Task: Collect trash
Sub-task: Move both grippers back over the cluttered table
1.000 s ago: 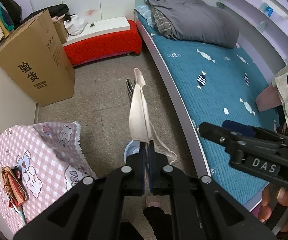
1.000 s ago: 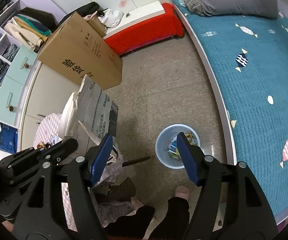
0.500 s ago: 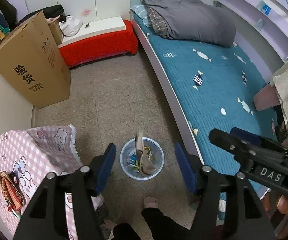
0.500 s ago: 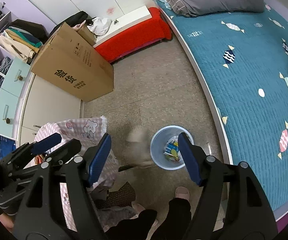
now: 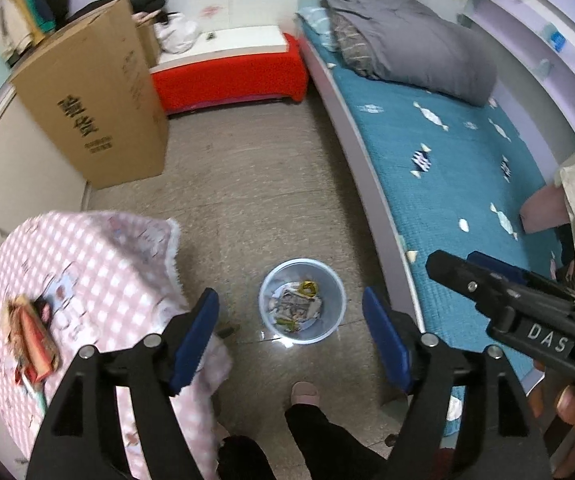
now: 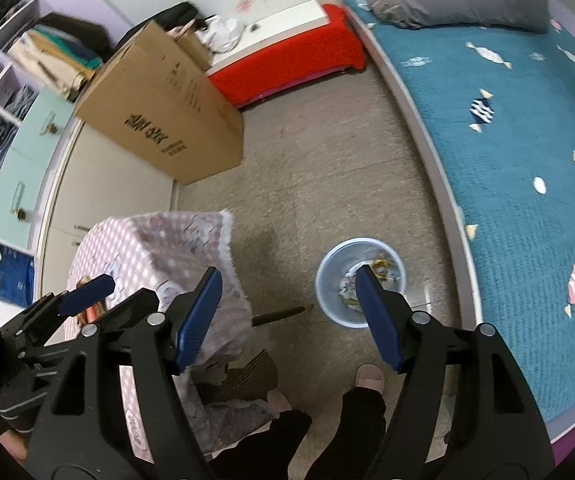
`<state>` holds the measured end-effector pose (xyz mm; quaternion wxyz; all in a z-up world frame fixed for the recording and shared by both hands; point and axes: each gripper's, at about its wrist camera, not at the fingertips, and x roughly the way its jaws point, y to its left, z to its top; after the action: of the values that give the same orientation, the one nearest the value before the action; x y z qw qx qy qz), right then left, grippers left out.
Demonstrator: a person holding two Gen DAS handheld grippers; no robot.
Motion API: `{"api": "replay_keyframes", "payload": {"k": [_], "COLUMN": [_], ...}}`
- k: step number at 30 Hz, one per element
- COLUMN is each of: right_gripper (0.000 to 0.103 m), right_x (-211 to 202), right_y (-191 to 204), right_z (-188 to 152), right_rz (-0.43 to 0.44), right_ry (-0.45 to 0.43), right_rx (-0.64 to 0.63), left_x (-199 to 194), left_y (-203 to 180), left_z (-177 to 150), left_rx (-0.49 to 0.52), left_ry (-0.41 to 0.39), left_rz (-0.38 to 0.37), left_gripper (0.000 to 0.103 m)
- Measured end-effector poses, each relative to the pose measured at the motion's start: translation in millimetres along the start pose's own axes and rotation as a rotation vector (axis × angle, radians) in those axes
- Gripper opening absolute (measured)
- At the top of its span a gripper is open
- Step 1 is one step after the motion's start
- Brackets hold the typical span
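A pale blue trash bin (image 5: 329, 332) stands on the floor beside the bed; it also shows in the right wrist view (image 6: 329, 308). Crumpled paper and wrappers (image 5: 295, 306) lie inside it. My left gripper (image 5: 291, 332) is open and empty, held high above the bin. My right gripper (image 6: 287, 312) is open and empty, above the floor left of the bin; it also shows in the left wrist view (image 5: 471, 268). More wrappers (image 5: 31, 332) lie on the pink checked tablecloth (image 5: 87, 256) at the left.
A large cardboard box (image 5: 87, 108) stands by the cabinets. A red bench (image 5: 227, 72) is at the back. The bed with a teal cover (image 5: 459, 168) runs along the right. My feet (image 5: 305, 394) are just below the bin.
My left gripper opened and let go of the pale paper bag, which dropped into the bin. Both grippers have drifted a little over the bin.
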<state>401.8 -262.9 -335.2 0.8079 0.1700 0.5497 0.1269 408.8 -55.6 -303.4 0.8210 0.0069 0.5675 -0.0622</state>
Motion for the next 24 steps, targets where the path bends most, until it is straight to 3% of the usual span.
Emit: {"api": "replay_keyframes", "payload": {"k": [7, 16, 24], "right_gripper": [0.068, 0.068, 0.068], "right_x": [27.0, 74.4, 120.6], "right_y": [84.5, 219.6, 298.4], "right_z": [-29.2, -88.5, -139.7], "right_rz": [0.037, 0.099, 0.110], "right_ry": [0.046, 0.121, 0.170], "right_rx": [-0.101, -0.218, -0.260], "left_x": [-23.8, -60.2, -48.8], "left_y": [92.9, 245.8, 344.4], "left_z": [-40.4, -105.6, -157.8], "left_rx": [-0.118, -0.277, -0.344], "left_ry": [-0.005, -0.019, 0.051], "left_rz": [0.031, 0.086, 0.100], "left_gripper": [0.073, 0.073, 0.072]}}
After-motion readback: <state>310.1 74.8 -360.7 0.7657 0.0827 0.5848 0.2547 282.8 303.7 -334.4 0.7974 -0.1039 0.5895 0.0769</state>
